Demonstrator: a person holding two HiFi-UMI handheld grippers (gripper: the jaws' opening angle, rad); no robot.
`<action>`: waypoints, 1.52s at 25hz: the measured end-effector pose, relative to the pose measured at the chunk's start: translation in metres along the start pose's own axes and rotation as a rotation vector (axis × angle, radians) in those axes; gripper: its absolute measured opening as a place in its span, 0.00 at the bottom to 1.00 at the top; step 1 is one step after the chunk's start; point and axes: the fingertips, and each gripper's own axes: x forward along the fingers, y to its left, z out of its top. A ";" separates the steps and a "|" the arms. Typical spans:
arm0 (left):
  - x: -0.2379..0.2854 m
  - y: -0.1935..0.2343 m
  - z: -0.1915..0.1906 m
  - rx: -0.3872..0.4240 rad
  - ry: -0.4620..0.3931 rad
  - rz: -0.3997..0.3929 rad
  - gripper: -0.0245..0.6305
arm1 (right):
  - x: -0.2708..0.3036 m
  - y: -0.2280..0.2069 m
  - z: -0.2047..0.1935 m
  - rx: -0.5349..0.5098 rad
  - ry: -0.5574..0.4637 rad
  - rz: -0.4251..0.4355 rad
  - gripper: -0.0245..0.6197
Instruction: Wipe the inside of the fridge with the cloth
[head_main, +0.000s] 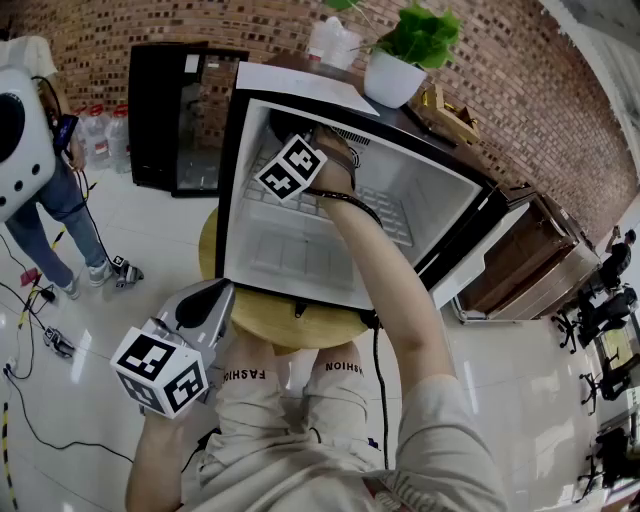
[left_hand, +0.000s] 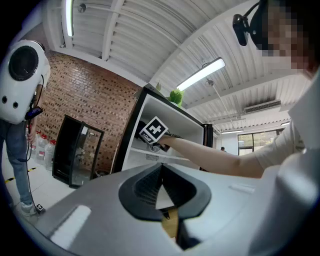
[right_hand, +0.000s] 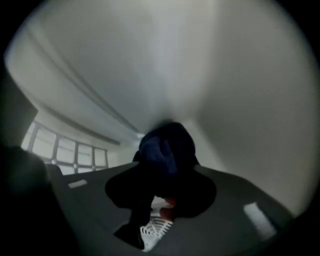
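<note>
Trouble first, judging from here: could easily drag the dark blue bunched cloth (right_hand: 165, 145) out of the right claw (right_hand: 162, 167) by scrubbing too hard along the wall, since only pinched at its near end. Could then scrape bare plastic with the claw tips after any shift of the wad. Might snag on the white wire shelf (head_main: 392, 215) on a downward pass. Might also shove the small white fridge (head_main: 425, 190) around on the round wooden desk (head_main: 300, 325), no bracing from the other side.

Right claw clamped on the cloth, reaching deep into the upper part of the fridge, above the shelf, toward a back corner. Left claw (left_hand: 161, 190) clenched on nothing, parked low outside the fridge, beside the desk.

As for the cloth: balled up, so no real long axis to speak of, maybe a touch taller than wide in the right gripper view. Sticking straight out ahead of the claw, roughly level, nose toward the back wall. Touching it or just off it, can't tell.
</note>
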 end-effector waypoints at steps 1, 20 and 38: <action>0.000 0.000 0.000 0.003 0.004 -0.001 0.04 | -0.004 -0.009 -0.020 0.014 0.037 -0.026 0.24; 0.002 -0.018 -0.004 0.047 0.000 -0.051 0.04 | -0.038 0.021 -0.003 -0.021 -0.066 0.139 0.25; 0.009 -0.026 0.001 0.030 0.004 -0.079 0.04 | -0.055 -0.041 -0.180 -0.093 0.474 -0.028 0.24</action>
